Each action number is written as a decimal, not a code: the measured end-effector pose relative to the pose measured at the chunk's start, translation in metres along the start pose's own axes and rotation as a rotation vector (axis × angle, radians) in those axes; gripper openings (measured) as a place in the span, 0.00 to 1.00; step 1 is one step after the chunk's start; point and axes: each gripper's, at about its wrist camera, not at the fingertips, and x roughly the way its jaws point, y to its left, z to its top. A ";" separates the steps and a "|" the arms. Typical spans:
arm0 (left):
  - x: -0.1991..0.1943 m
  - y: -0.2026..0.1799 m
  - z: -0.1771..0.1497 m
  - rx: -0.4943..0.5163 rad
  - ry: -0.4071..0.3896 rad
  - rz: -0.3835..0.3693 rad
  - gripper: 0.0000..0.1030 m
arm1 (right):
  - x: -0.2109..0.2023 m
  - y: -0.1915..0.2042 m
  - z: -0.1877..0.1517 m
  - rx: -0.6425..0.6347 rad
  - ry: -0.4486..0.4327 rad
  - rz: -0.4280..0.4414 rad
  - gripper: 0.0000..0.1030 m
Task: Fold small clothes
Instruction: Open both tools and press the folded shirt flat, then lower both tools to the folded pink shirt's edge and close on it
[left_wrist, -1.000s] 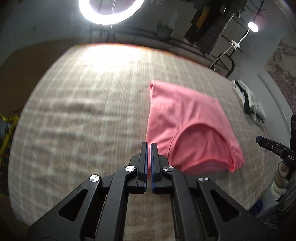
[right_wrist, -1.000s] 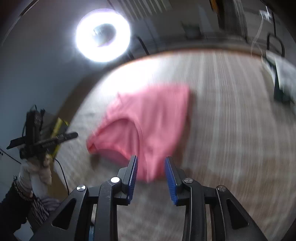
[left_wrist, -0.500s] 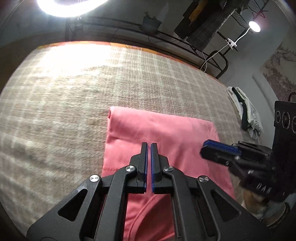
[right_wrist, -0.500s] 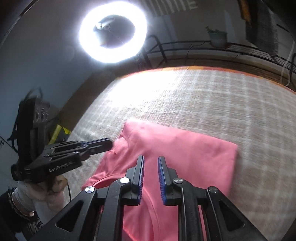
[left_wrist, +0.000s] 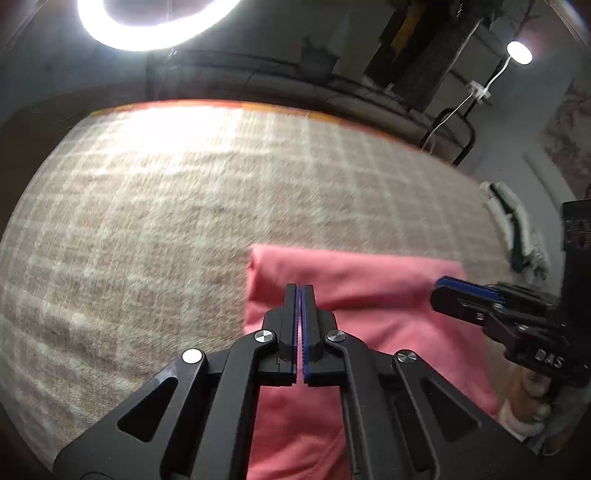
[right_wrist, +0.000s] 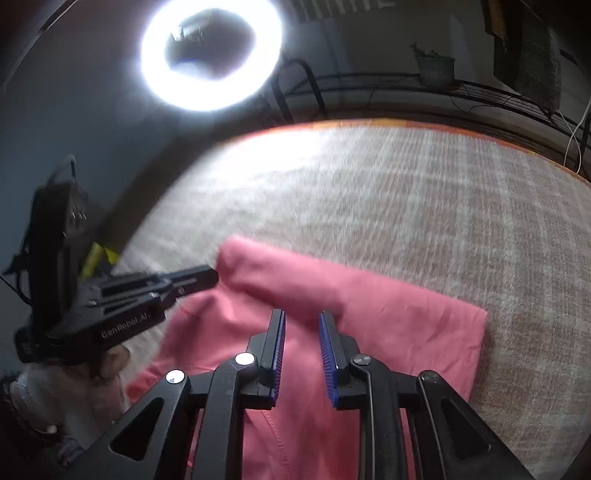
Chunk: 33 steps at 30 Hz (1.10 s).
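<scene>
A pink garment (left_wrist: 373, 295) lies folded on the checked blanket (left_wrist: 155, 229), with a raised ridge along its far edge. My left gripper (left_wrist: 299, 287) hovers over the garment's left part, jaws shut with nothing clamped between them. In the right wrist view the same left gripper (right_wrist: 208, 277) points at the garment's (right_wrist: 388, 317) far left corner. My right gripper (right_wrist: 301, 314) sits over the garment's middle. Its jaws are opening with a narrow gap, and only the cloth below shows through, not pinched. From the left wrist view the right gripper (left_wrist: 448, 291) reaches in from the right.
A small pile of other clothes (left_wrist: 517, 232) lies at the blanket's right edge. A ring light (right_wrist: 210, 55) shines beyond the far edge, with a metal rack (right_wrist: 461, 96) and a potted plant (right_wrist: 436, 66) behind. A person's hand (right_wrist: 44, 391) holds the left gripper.
Both grippers came in from the garment's sides and now sit over it. The right jaws narrowed, then widened slightly. The garment's far edge now shows a ridge.
</scene>
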 end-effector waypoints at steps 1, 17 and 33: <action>-0.001 -0.004 0.002 0.008 -0.002 -0.021 0.00 | -0.005 -0.005 0.001 0.023 -0.020 0.016 0.20; 0.042 0.019 0.002 -0.088 0.010 0.119 0.00 | 0.008 -0.068 0.004 0.225 -0.035 -0.178 0.18; -0.052 0.088 -0.038 -0.348 -0.005 -0.051 0.22 | -0.071 -0.097 -0.028 0.310 -0.075 -0.047 0.45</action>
